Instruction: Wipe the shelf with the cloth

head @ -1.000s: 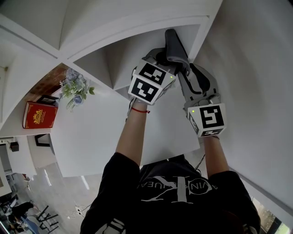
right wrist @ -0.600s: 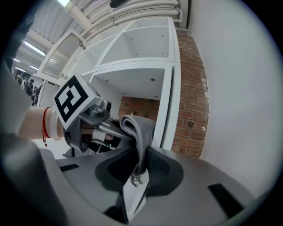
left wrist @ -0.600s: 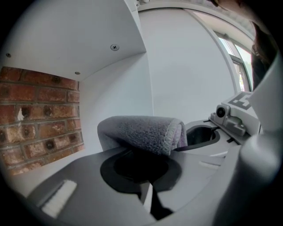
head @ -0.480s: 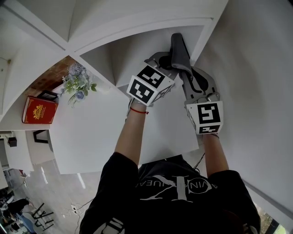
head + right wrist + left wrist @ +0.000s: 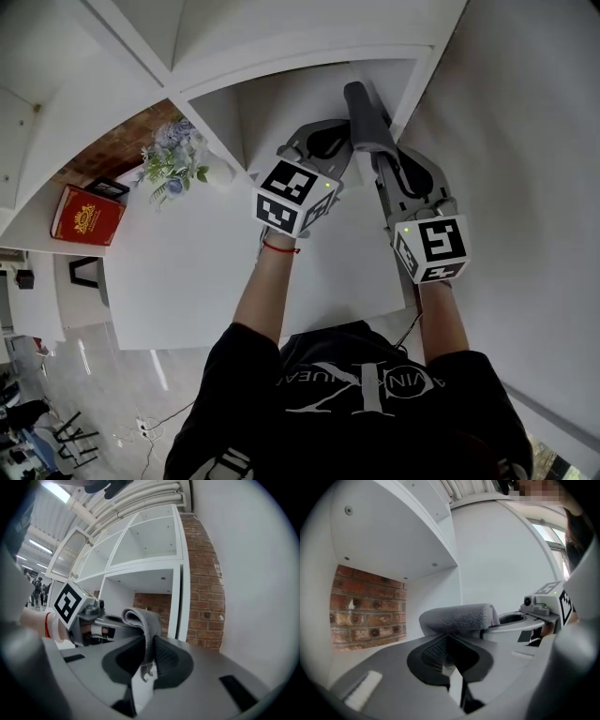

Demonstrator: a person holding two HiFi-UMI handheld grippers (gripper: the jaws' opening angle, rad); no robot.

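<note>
A grey cloth, folded into a loop, hangs in front of the white shelf cubby. My right gripper has one end of it between its pads, and its jaws are closing on it. In the right gripper view the cloth rises out of the right gripper and bends left toward the other gripper. My left gripper sits just left of it. In the left gripper view the cloth lies across the tips of the left gripper, which look pinched on its lower edge.
A red book and a bunch of flowers stand on the lower shelf at left. The cubby has a brick back and a white upright divider on its right. A plain white wall runs along the right.
The left gripper has drawn slightly left and down from the cloth's middle. The cloth now stands narrower and straighter above the right gripper, which has closed in on it.
</note>
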